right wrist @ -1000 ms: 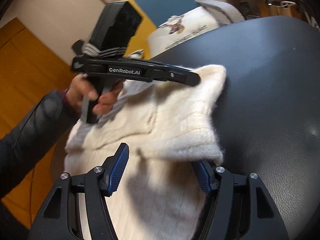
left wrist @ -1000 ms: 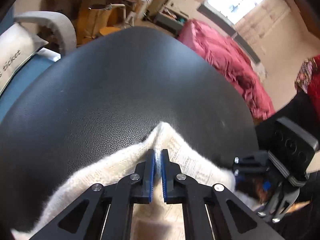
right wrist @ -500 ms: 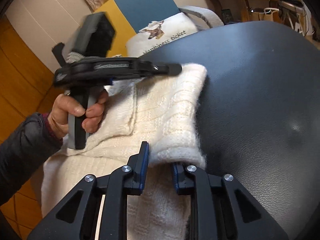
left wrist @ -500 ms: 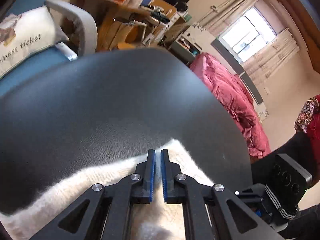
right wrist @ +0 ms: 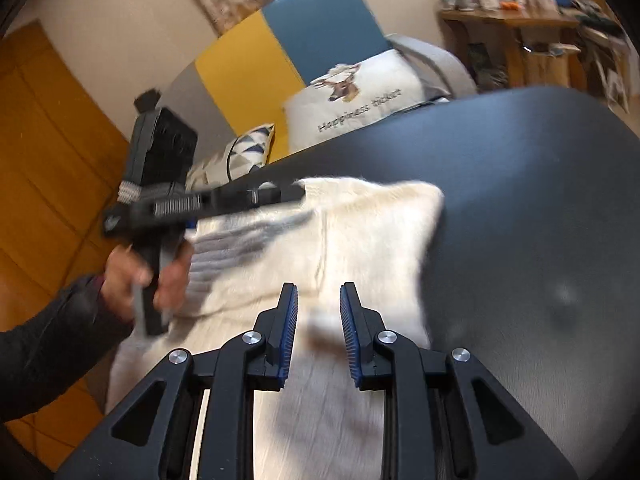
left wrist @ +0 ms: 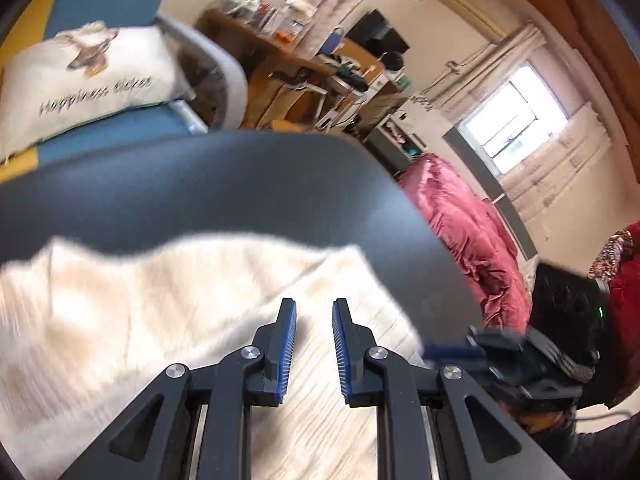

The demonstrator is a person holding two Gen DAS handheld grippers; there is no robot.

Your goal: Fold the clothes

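While the cream sweater lies folded near the edge of the dark tabletop, both tools hang just above it. The left hand-held gripper has just been opening; its blue pads stand slightly apart with only knit showing below the gap, nothing pinched. The right hand-held gripper also has a narrow gap; its jaws have opened a touch, and I cannot tell whether any fold is caught between them, as the cloth there is blurred. Behind the tabletop stands a blue and yellow chair with a white deer-print cushion, beside a cluttered wooden desk. A red blanket lies under the window. The person's hand and dark sleeve cover the sweater's near left part.
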